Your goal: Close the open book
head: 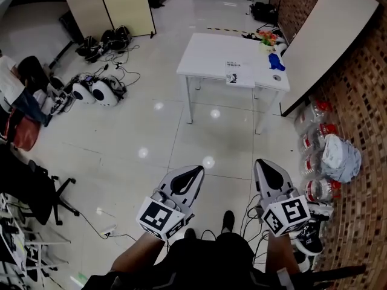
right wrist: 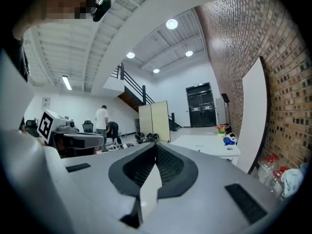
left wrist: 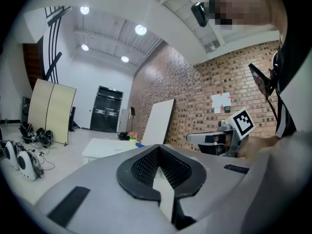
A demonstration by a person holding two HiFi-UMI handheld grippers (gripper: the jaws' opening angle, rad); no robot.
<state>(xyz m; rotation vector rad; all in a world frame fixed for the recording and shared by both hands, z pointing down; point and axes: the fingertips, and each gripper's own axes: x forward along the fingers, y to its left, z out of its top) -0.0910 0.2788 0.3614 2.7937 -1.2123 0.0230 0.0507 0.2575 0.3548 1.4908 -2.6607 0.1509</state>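
Observation:
An open book (head: 240, 75) lies near the front edge of a white table (head: 205, 56) far ahead across the tiled floor. My left gripper (head: 195, 170) and right gripper (head: 261, 162) are held side by side, low in the head view, well short of the table. Both are shut with nothing between the jaws. The left gripper view shows its jaws (left wrist: 157, 147) closed, the table (left wrist: 105, 147) small in the distance and the right gripper (left wrist: 214, 139) alongside. In the right gripper view its jaws (right wrist: 157, 145) are closed and the table (right wrist: 204, 143) stands ahead on the right.
A blue object (head: 275, 61) and flowers (head: 267, 38) sit on the table's right end. A white board (head: 332, 35) leans on the brick wall, with plastic bottles (head: 317, 138) below it. Gear and cables (head: 97, 90) lie on the floor at left, by a folding screen (head: 115, 8) and a chair (head: 36, 192).

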